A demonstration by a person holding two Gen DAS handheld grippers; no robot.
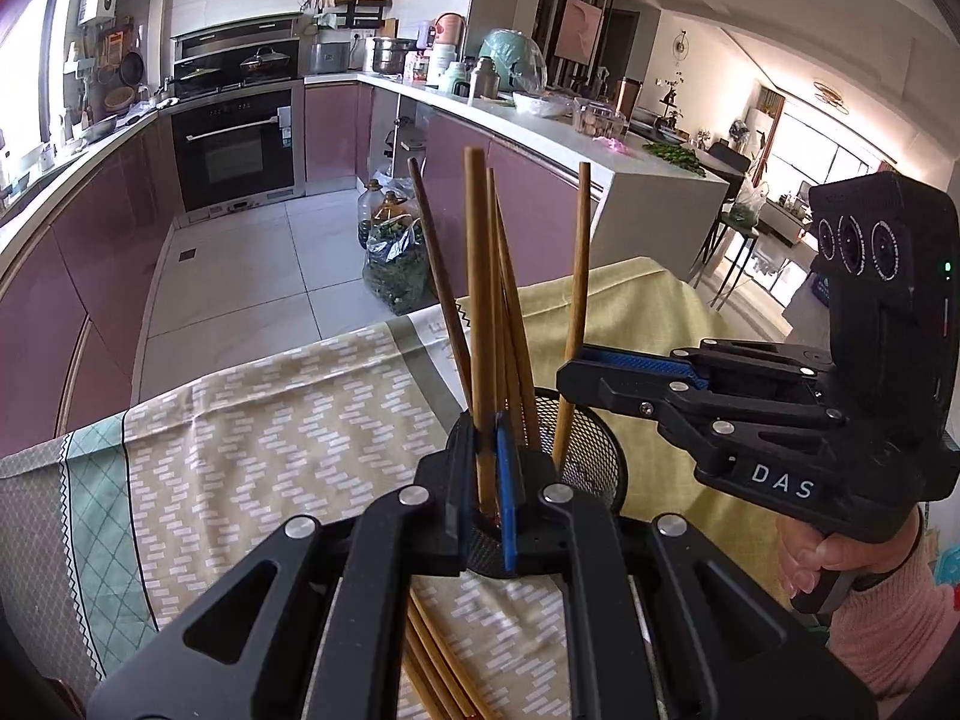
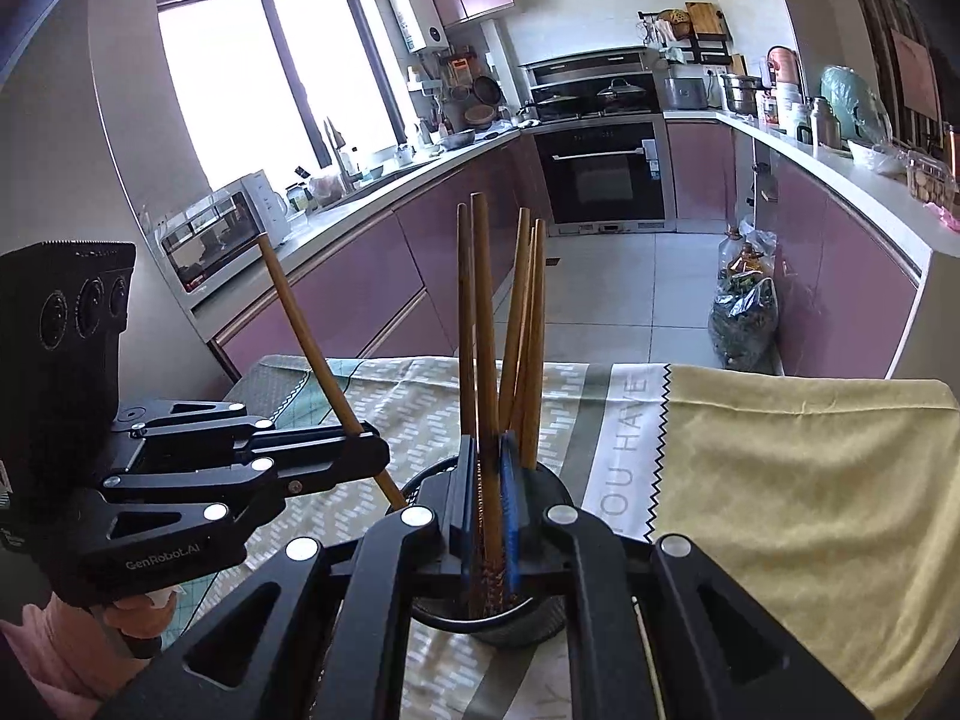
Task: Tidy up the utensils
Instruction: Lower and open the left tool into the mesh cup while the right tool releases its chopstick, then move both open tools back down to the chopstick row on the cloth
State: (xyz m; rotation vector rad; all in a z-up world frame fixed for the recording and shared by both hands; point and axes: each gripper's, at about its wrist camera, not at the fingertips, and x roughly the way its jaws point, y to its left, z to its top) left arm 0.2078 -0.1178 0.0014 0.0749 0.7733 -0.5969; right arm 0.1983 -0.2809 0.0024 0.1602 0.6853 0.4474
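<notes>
Landmark: the black mesh holder [image 1: 591,450] stands on the patterned cloth [image 1: 270,420], between my two grippers.
Left gripper [image 1: 487,480]: my pads are clamped narrow on one chopstick [image 1: 480,312], held upright with its lower end over the holder's mouth.
Right gripper [image 2: 489,498]: closed on a second chopstick [image 2: 485,348], tip down inside the holder.
In the holder: several chopsticks [image 2: 528,330] lean against the rim, fanning apart at the top.
Loose chopsticks [image 1: 438,660]: lying flat on the cloth, near side of the holder.
Edges: the cloth's far edge drops off beyond the holder to open tiled floor [image 1: 240,276].
Room: bare cloth lies on both sides of the holder.
</notes>
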